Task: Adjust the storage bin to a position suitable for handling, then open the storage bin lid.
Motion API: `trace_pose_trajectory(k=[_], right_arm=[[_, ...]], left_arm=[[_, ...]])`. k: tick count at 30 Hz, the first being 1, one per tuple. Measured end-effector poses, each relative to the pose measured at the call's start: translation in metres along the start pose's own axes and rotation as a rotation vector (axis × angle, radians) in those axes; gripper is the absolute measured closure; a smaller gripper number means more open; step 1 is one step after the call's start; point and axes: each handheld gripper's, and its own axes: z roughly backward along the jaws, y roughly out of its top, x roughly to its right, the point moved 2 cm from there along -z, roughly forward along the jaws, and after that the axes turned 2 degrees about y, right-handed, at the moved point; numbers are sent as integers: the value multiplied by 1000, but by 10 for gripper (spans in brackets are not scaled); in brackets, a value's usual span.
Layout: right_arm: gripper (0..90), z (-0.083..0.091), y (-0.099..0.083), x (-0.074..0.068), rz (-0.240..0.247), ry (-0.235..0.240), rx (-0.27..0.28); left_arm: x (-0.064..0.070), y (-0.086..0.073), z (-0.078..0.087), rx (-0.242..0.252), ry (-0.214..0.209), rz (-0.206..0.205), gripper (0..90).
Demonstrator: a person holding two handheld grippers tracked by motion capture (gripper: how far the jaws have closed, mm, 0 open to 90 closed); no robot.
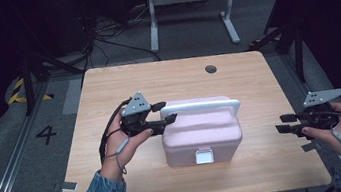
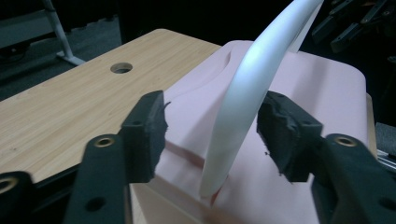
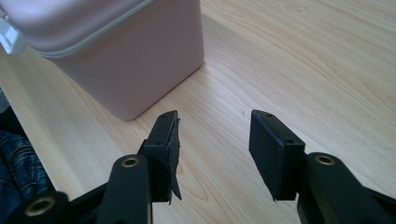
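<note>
Two black two-jaw grippers work around a pale pink plastic box [image 1: 202,139] with a white clasp, sitting at the centre of the frame on the light wooden table [image 1: 107,92]. At centre left, the left gripper [image 1: 166,111] has its jaws spread on either side of the box's raised white arched handle [image 2: 247,88], not pinching it. At lower right, the right gripper [image 1: 283,124] is released, well apart from the box.
</note>
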Motion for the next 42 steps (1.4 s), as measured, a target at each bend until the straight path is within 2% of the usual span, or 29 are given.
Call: trace_pose_trajectory(k=[5, 6, 8, 11, 12, 14, 15, 18, 24, 28, 31, 38, 42], right_arm=[[542, 0, -2, 0, -4, 9, 8], [542, 1, -1, -1, 1, 9, 13], [542, 0, -2, -1, 1, 11, 15], [542, 0, -1, -2, 5, 16, 17], [542, 0, -1, -2, 3, 20, 19], [542, -1, 0, -2, 4, 22, 20], [542, -1, 0, -2, 4, 22, 20], [542, -1, 0, -2, 9, 23, 22], [542, 0, -1, -5, 6, 25, 27], [539, -4, 1, -9, 49, 45, 11], [540, -5, 3, -12, 56, 56, 16], [574, -4, 11, -16, 70, 57, 58], [636, -5, 16, -21, 86, 56, 117]], left_arm=[[2, 0, -6, -7, 20, -16, 594], [3, 0, -7, -9, 21, -26, 652], [3, 1, -8, -5, 21, -22, 670], [4, 2, -7, 7, 28, -22, 763], [6, 2, -8, 8, 20, -10, 763], [8, 4, -6, 13, 34, -41, 767], [8, 4, -6, 13, 34, -41, 767], [8, 5, -6, 16, 14, -25, 767], [5, 10, -5, 41, 0, 10, 764], [-1, 16, -6, 62, -6, 31, 763], [-4, 19, -6, 68, -8, 35, 764], [-12, 27, -8, 92, 9, 44, 763], [-19, 30, -11, 116, 14, 49, 765]])
